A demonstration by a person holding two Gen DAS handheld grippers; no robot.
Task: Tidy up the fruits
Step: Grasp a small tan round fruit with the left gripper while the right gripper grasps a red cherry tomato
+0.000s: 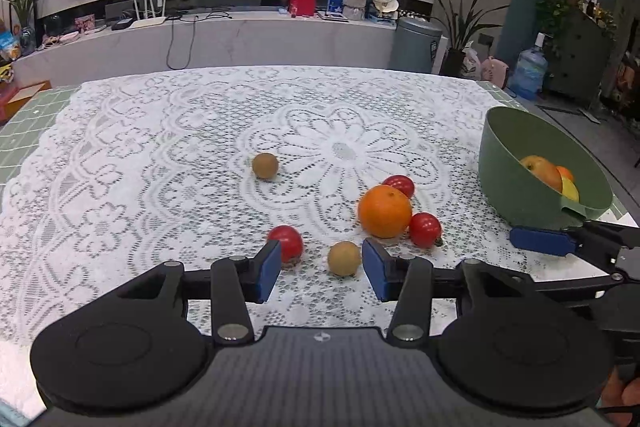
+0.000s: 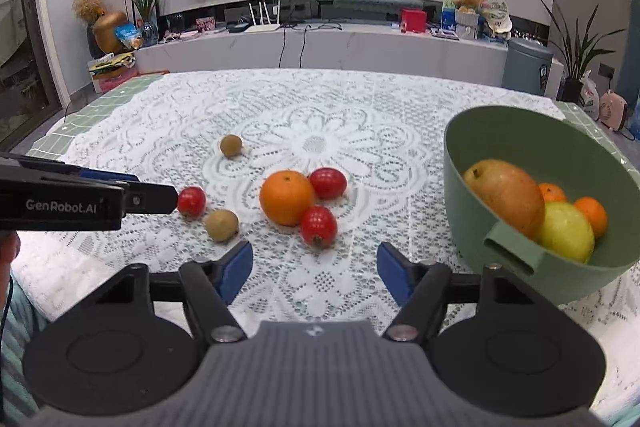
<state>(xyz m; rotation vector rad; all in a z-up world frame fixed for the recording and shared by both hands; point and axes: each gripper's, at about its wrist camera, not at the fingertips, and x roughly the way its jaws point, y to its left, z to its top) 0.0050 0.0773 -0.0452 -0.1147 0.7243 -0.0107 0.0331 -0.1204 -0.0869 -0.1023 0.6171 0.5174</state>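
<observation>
While both tongs hang low over the near edge of the worktop point(image 2: 120, 107), neither one holds anything. The left tongs point(image 1: 320, 269) stand open, and a small brown fruit point(image 1: 343, 258) lies on the lace cloth point(image 1: 160, 147) just in front of the gap between the blue pads, with a red tomato point(image 1: 287, 242) just beside the left pad. The right tongs point(image 2: 316, 271) are also open wide, over bare cloth.

Toward the middle of the worktop lies an orange point(image 2: 286, 197), and two more tomatoes touch it or nearly touch it: the far tomato point(image 2: 327, 183) behind it and the near tomato point(image 2: 318, 225) in front of it. A second brown fruit point(image 2: 231, 145) sits alone, well apart from the group, closer to the centre of the cloth.

At the right edge of the worktop stands a green bowl point(image 2: 520, 131). Inside it I see a large reddish-yellow fruit point(image 2: 506, 195), maybe an apple or a pear, a yellow-green fruit point(image 2: 568, 231) against it, and two small oranges point(image 2: 592, 215) behind them. In the left wrist view the right tongs reach just beside the bowl's near wall.
</observation>
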